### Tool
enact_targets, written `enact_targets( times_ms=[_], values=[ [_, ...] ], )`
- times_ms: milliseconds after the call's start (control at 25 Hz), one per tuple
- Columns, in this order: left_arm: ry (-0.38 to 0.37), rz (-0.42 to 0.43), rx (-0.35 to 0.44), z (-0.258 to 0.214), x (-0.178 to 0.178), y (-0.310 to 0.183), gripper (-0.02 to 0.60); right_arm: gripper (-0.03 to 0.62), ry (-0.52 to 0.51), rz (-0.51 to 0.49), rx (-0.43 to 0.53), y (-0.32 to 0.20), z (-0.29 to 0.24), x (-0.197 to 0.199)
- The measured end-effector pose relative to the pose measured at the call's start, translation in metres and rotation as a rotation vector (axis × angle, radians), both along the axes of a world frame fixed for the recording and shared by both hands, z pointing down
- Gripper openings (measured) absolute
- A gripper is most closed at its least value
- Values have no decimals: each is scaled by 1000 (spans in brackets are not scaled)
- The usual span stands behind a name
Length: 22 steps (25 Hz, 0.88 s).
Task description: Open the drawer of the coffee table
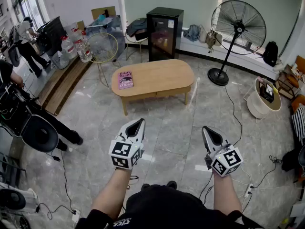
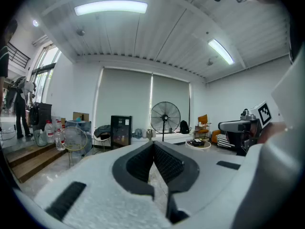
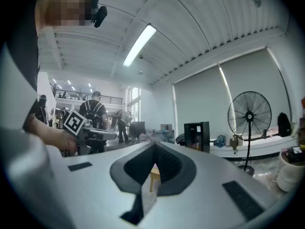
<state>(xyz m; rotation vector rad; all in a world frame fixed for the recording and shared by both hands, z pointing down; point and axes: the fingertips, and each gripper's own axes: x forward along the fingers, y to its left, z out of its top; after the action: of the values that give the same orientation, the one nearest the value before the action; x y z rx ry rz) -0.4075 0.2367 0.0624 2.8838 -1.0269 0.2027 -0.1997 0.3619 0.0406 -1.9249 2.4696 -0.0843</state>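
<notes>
**Both grippers closed and empty, well short of the coffee table**

The left gripper (image 1: 139, 121) and the right gripper (image 1: 205, 128) are held out side by side above the pale tiled floor (image 1: 176, 128), each pointing roughly level toward the far side of the room. In the left gripper view, the left gripper's jaws meet at the tips with nothing between them; the right gripper view shows the same of the right gripper, jaws together and holding nothing.

The oval wooden coffee table (image 1: 157, 75) stands ahead of both grippers, well apart from them, roughly midway between their lines. A pink-covered book (image 1: 126, 79) lies on its top near the left end. A wooden panel runs below the top on the near side, and the drawer cannot be told apart from it at this range.

Behind the table stands a black glass-door cabinet (image 1: 164, 32); coloured items show dimly through the glass. To its left, large clear water bottles (image 1: 76, 42) are clustered beside a gold wire basket stand (image 1: 102, 47). At the right, past a standing fan (image 1: 238, 23), a round white tub (image 1: 256, 105) holds dark items that I cannot identify.
</notes>
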Motion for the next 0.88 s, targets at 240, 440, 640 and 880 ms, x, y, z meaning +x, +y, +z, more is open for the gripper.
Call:
enact_targets(
  times_ms=[240,440,640,880],
  values=[
    [-12,8,3,-1,20,3,8,3,7,-7,7,1,-5,17],
    [-23,2,8,2,35,11,9,3,6,-12,15,7,-1,31],
    [-26,-4,4,3,51,23,8,3,-12,56,42,20,-3,62],
    [-30,-15,-1,6,64,32,9,5,-76,53,56,35,-1,79]
  ],
)
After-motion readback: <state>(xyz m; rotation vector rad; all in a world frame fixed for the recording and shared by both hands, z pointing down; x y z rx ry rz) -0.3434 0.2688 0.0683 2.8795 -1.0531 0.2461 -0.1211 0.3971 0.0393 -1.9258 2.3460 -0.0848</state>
